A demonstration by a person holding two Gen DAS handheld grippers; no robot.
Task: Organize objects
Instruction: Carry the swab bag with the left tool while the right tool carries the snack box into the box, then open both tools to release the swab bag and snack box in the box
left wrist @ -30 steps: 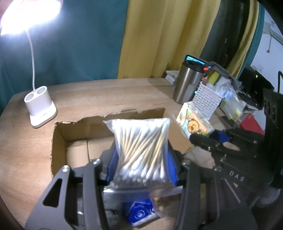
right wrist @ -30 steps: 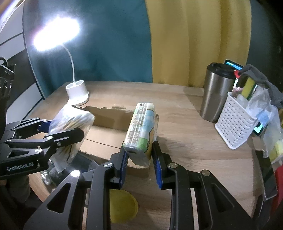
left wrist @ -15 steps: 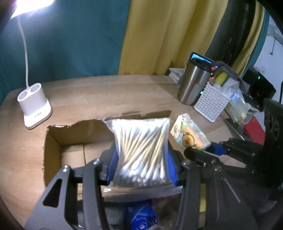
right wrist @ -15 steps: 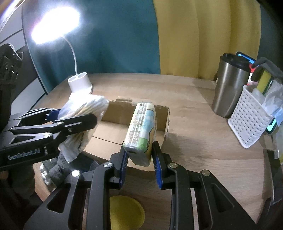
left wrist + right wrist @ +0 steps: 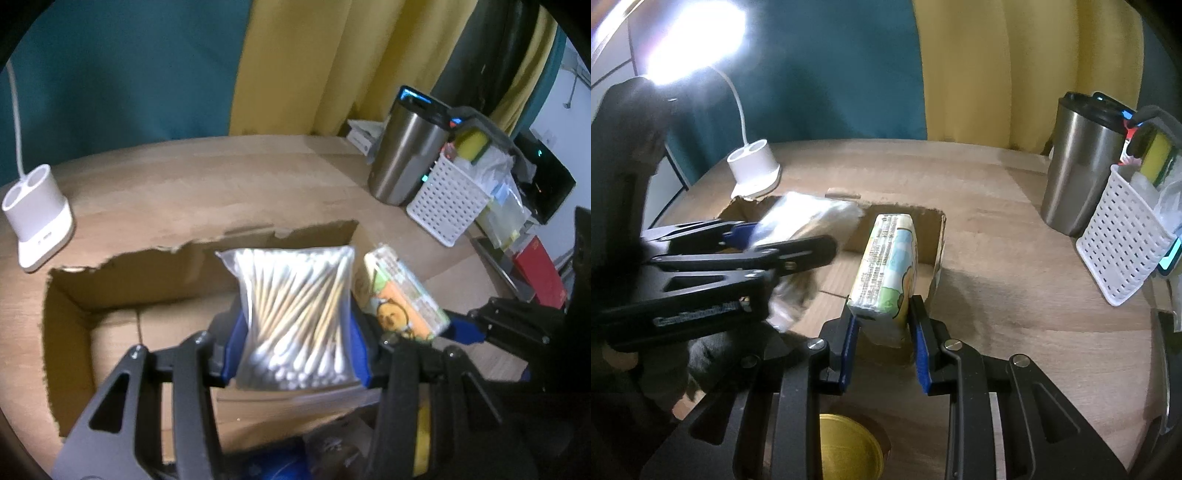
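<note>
Both grippers angled down over the cardboard box [image 5: 110, 273]

The left gripper [image 5: 295, 354] clamps a bag of cotton swabs [image 5: 295, 314]; the right gripper [image 5: 882, 332] squeezes a tissue pack [image 5: 886, 273].

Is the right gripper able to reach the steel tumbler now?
Probably not: the right gripper is shut on the tissue pack, so nothing free remains for the steel tumbler, though bare table lies between.

Wooden table [image 5: 997, 206], cardboard box [image 5: 155, 266], tumbler [image 5: 1078, 177], basket [image 5: 1123, 243]
</note>
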